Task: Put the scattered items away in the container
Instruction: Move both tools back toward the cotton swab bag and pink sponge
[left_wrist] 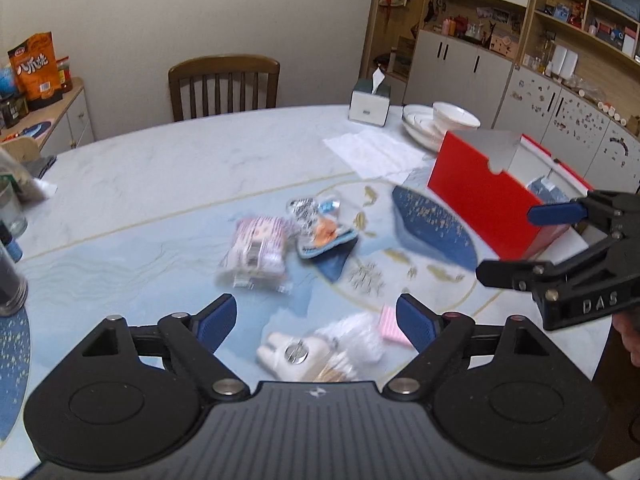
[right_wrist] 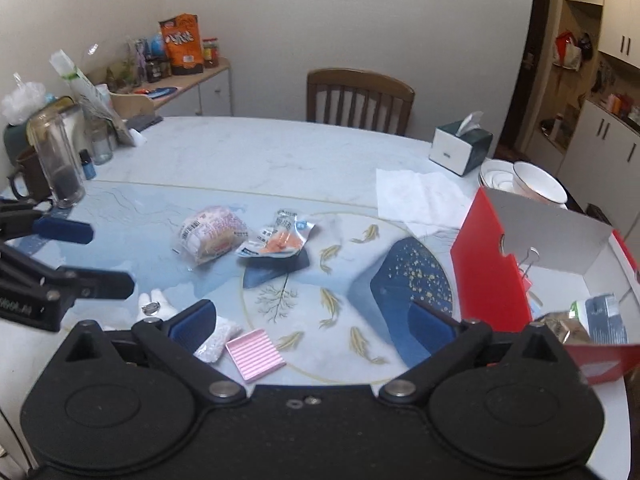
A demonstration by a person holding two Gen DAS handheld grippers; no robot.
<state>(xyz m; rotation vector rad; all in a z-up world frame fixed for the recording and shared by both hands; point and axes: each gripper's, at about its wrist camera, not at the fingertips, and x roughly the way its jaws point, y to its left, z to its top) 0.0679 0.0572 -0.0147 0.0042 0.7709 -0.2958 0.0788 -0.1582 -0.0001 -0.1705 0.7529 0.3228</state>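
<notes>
A red box (left_wrist: pixel 480 196) stands open on the right of the table, its wall (right_wrist: pixel 488 276) close to my right gripper, with packets (right_wrist: pixel 600 316) lying inside. A pink-white packet (left_wrist: pixel 258 256) (right_wrist: pixel 210 234) and an orange-and-silver snack packet (left_wrist: pixel 320 224) (right_wrist: pixel 280 240) lie mid-table. A white soft item with a metal disc (left_wrist: pixel 296 354) (right_wrist: pixel 154 306) and a pink striped pad (left_wrist: pixel 390 322) (right_wrist: pixel 256 354) lie nearest. My left gripper (left_wrist: pixel 316 312) (right_wrist: pixel 104 256) is open above the white item. My right gripper (right_wrist: pixel 312 316) (left_wrist: pixel 510 244) is open and empty, the pink pad just below its left finger.
A tissue box (right_wrist: pixel 460 150), stacked white bowls (right_wrist: pixel 528 184) and a paper napkin (right_wrist: pixel 420 198) sit behind the box. Glass jars (right_wrist: pixel 56 160) and a mug crowd the table's left edge. A wooden chair (left_wrist: pixel 224 86) stands at the far side.
</notes>
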